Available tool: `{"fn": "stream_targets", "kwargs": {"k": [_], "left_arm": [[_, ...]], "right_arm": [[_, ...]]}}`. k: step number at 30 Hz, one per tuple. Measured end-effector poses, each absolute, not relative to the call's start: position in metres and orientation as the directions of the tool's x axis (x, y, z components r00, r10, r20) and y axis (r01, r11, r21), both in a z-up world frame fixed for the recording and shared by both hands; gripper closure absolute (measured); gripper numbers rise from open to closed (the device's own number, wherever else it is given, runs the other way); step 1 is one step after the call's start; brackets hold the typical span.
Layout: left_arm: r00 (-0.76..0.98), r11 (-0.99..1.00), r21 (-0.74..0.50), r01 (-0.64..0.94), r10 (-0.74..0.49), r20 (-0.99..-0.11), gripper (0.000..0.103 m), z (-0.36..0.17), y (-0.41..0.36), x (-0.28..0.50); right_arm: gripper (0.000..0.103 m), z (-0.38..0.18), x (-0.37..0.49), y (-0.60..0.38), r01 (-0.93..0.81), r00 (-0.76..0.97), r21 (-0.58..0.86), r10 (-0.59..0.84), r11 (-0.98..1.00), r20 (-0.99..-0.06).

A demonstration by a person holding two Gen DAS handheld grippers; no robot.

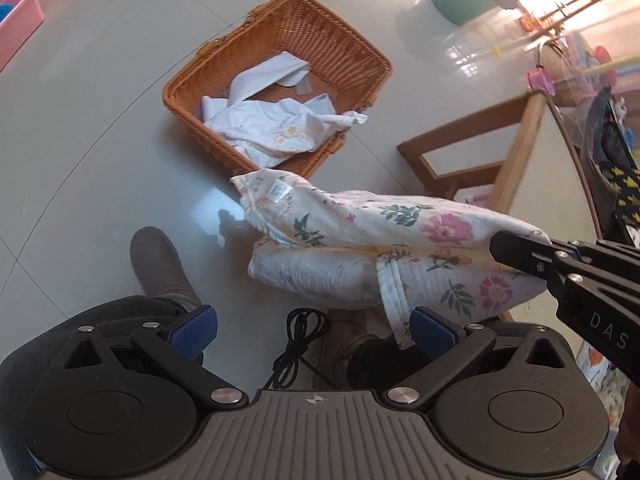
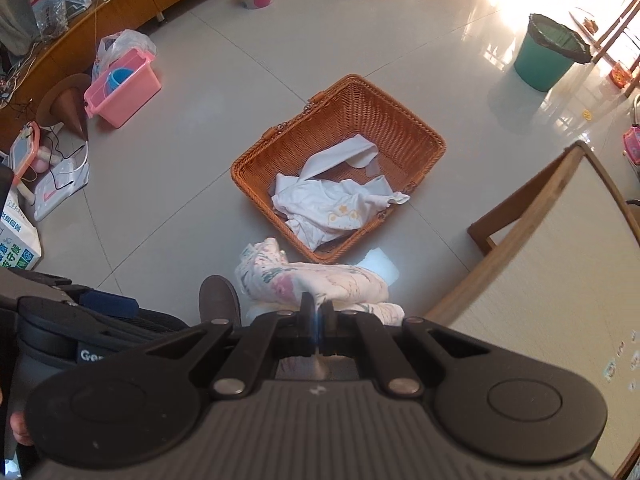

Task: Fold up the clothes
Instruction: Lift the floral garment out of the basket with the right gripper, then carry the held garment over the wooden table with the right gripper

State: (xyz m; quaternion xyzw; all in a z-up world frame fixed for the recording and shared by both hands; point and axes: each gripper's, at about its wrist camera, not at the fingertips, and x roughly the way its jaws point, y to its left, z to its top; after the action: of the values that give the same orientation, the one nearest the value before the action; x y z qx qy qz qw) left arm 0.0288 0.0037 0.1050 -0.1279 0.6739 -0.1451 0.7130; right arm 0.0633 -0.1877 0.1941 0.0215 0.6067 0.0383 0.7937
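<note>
Here the right gripper point(image 2: 317, 312) has its jaws pressed together on an edge of the floral cloth point(image 1: 360, 240), which hangs bunched in the air above the tiled floor point(image 1: 100, 140), just in front of the person's shoe point(image 1: 160, 264). In the left wrist view the same gripper reaches in from the right, its tip at the cloth's right end. The left gripper point(image 1: 312, 328) stands with its blue pads point(image 1: 192, 328) wide apart, holding nothing; a narrow strip of the cloth dangles against its right pad. Beyond the cloth sits a wicker basket point(image 2: 400, 120) on the floor, with white clothes point(image 2: 340, 204) crumpled inside, one corner draped over the rim. A wooden table point(image 2: 540, 240) edges in on the right.
</note>
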Motion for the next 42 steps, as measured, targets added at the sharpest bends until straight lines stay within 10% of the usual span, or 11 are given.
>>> {"fn": "stream_targets", "kwargs": {"k": [42], "left_arm": [[-0.101, 0.752, -0.441, 0.49, -0.454, -0.885, 0.0, 0.201, -0.184, -0.008]], "right_arm": [[0.101, 0.284, -0.038, -0.415, 0.454, 0.376, 0.102, -0.086, 0.885, -0.923]]}}
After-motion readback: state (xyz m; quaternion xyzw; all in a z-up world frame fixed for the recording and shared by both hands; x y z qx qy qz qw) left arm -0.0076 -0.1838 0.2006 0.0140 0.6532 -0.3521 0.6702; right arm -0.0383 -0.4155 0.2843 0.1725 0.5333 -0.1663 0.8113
